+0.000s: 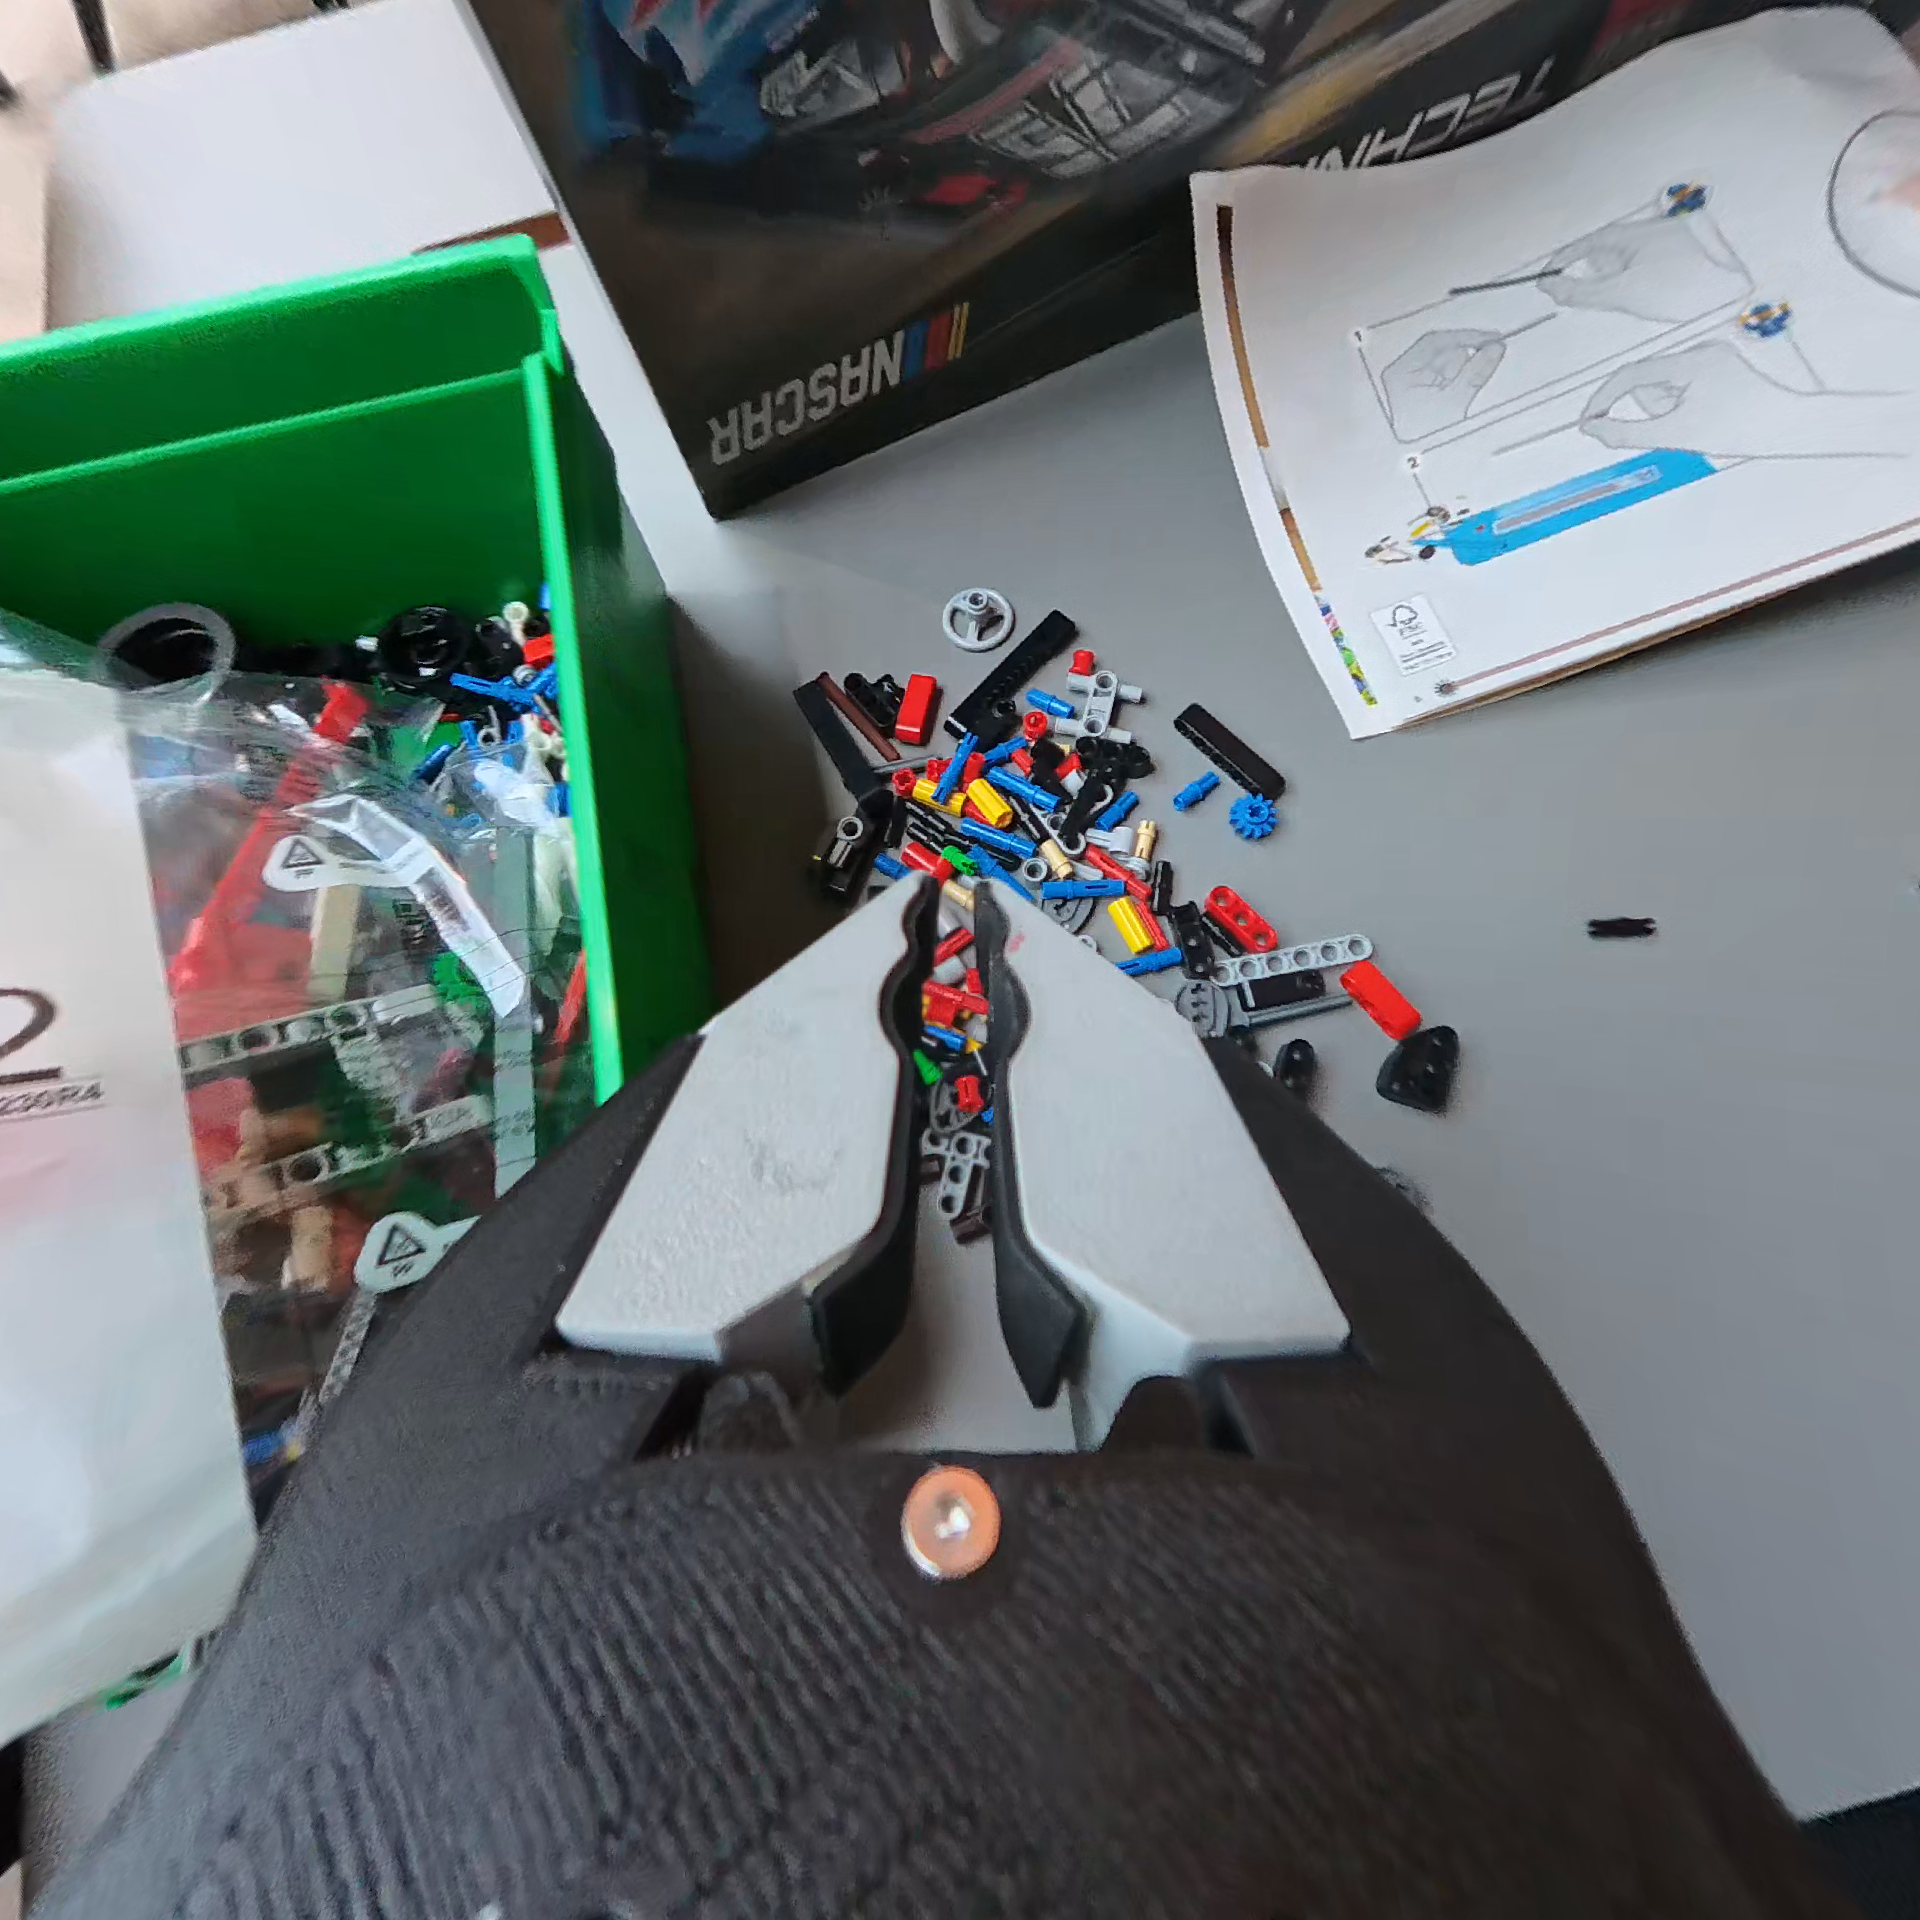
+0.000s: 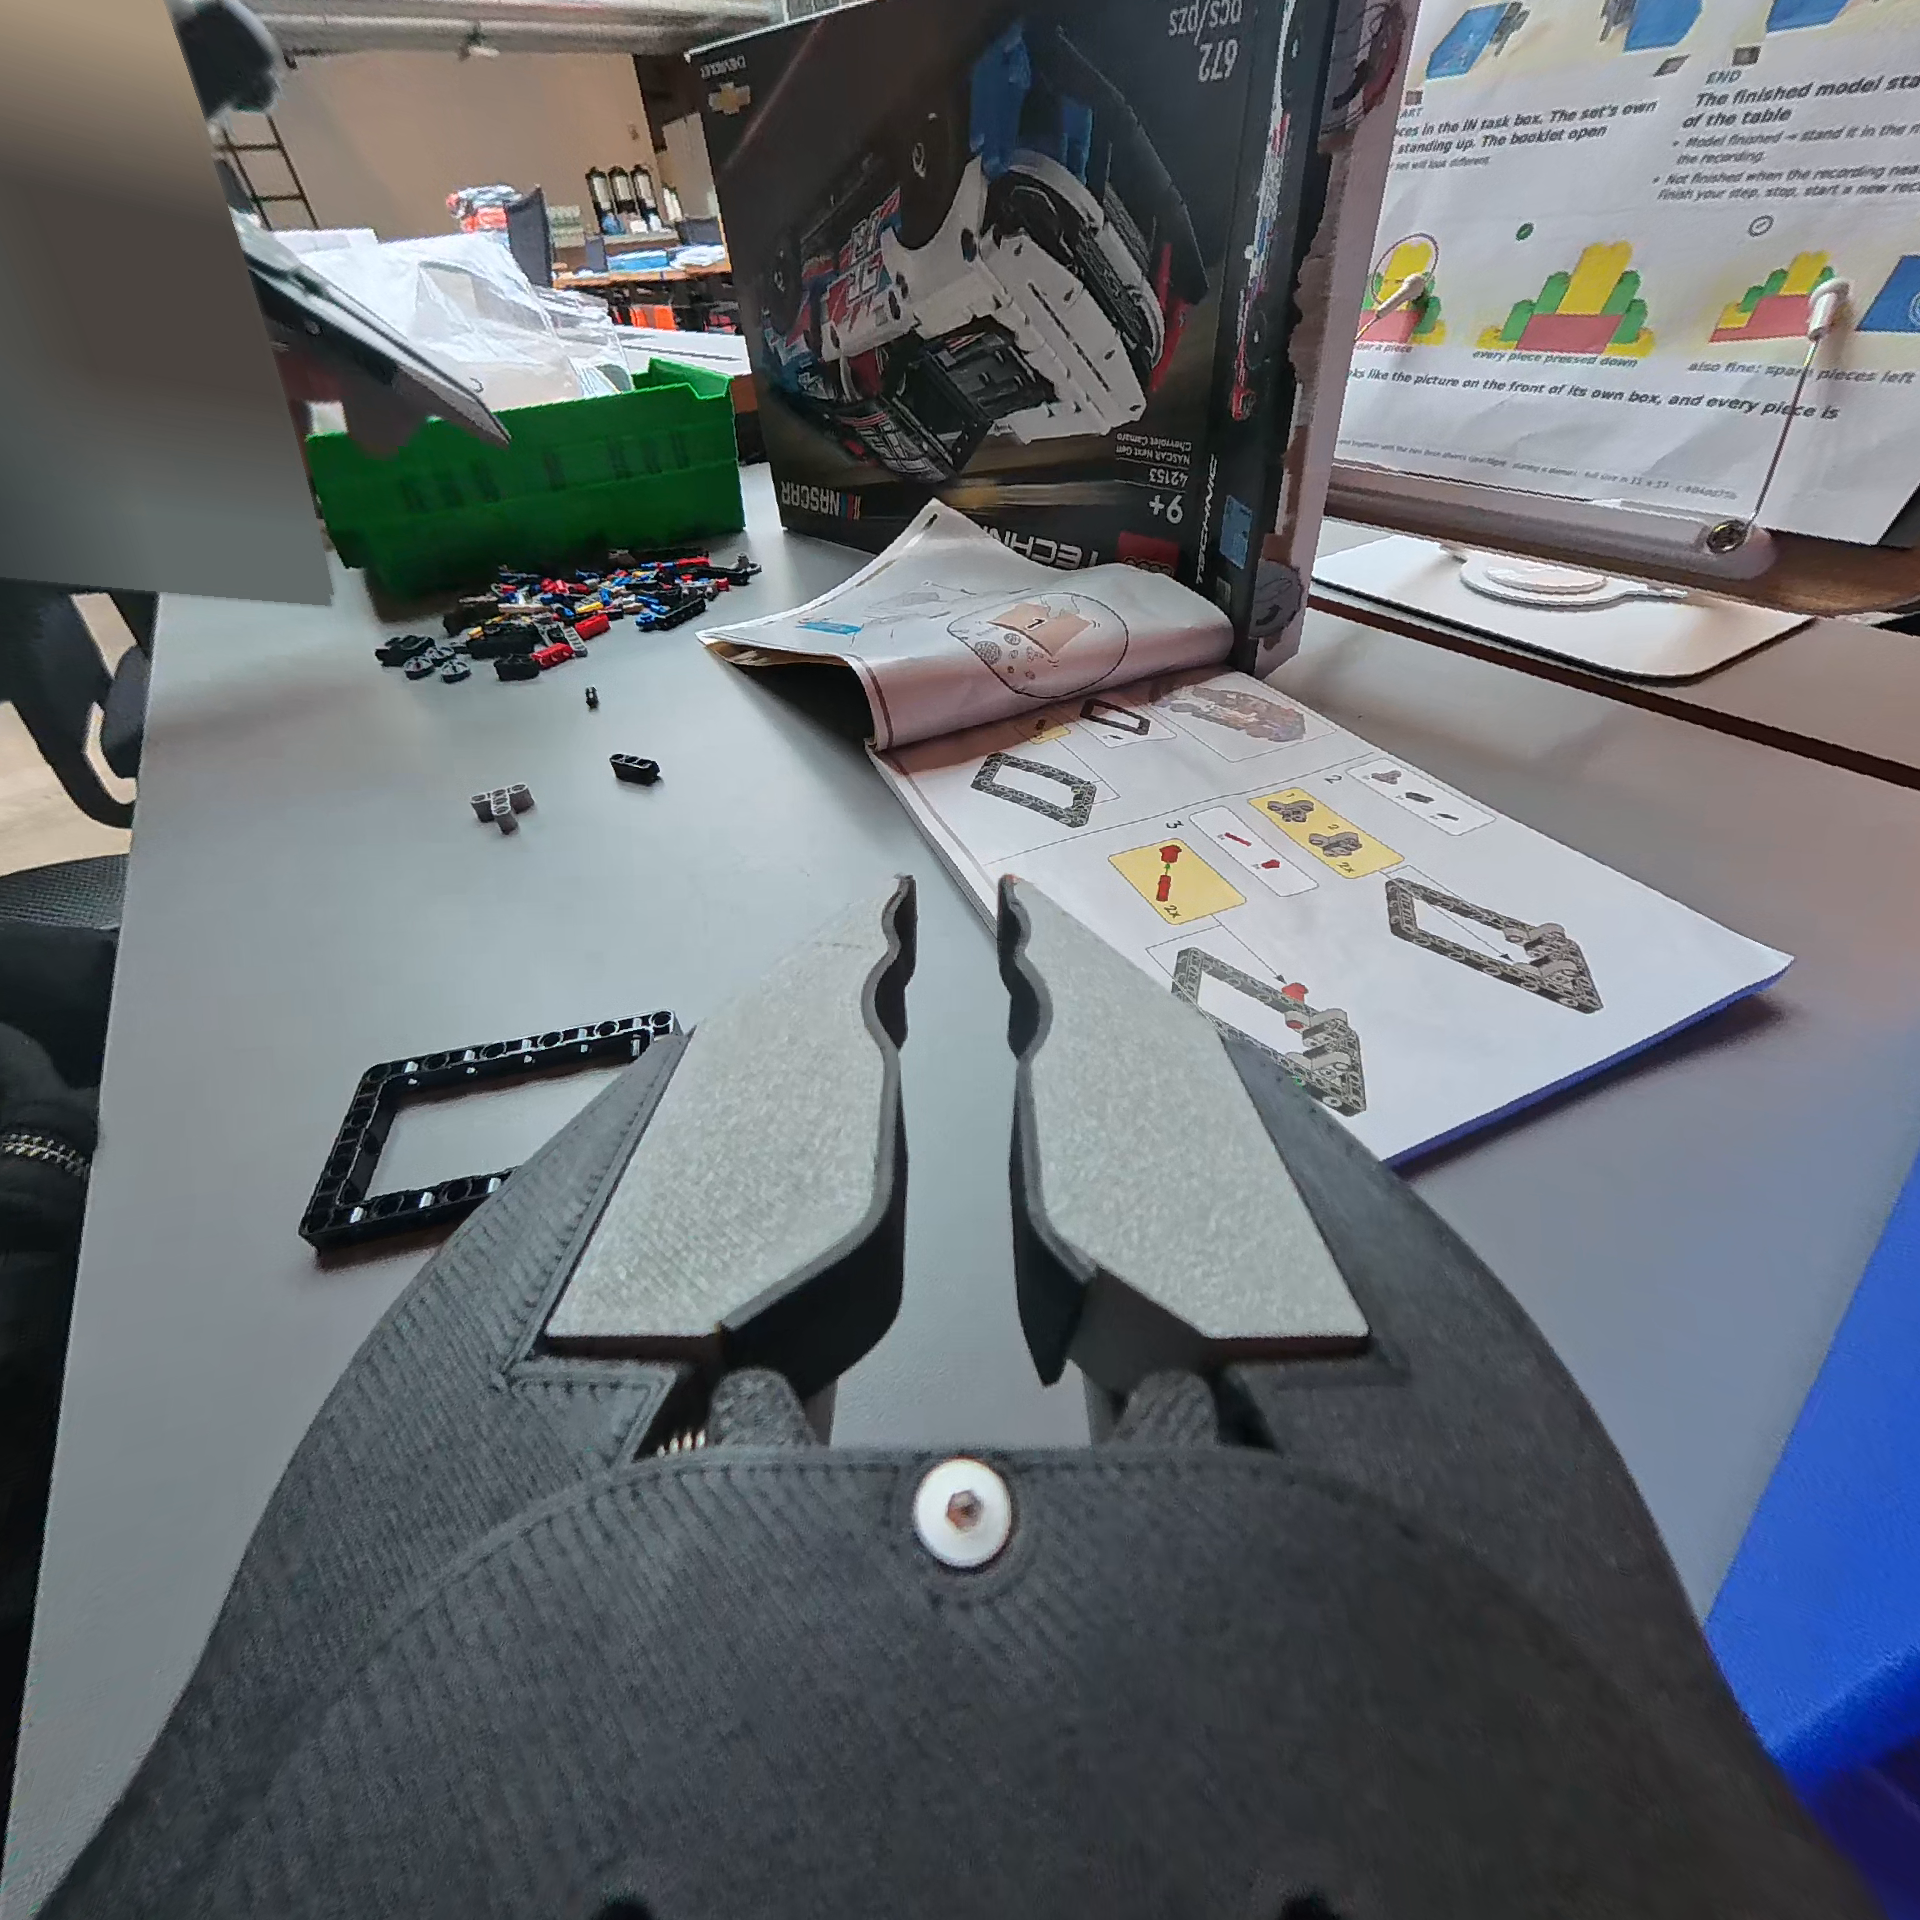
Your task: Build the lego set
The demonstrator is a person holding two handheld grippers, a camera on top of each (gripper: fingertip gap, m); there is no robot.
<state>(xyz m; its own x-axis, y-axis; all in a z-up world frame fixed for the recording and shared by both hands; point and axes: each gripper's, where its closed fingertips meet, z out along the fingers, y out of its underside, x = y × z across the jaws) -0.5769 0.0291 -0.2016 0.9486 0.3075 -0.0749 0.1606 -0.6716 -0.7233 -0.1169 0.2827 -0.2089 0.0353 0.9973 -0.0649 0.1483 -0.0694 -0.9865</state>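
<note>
A pile of small loose lego pieces lies on the grey table. My left gripper hovers over the pile's near side, its jaws a narrow gap apart with nothing seen between them. It also shows in the right wrist view, above the pile. My right gripper is open and empty, low over the table. A black rectangular frame lies just left of it. A small grey assembly, a black piece and a black pin lie farther off.
A green bin holding bagged pieces stands left of the pile. The set's box stands at the back. The open booklet lies to the right. A sheet on a stand is behind it. A blue object is at the near right. The tips of one gripper are about 55 cm away from the tips of the other.
</note>
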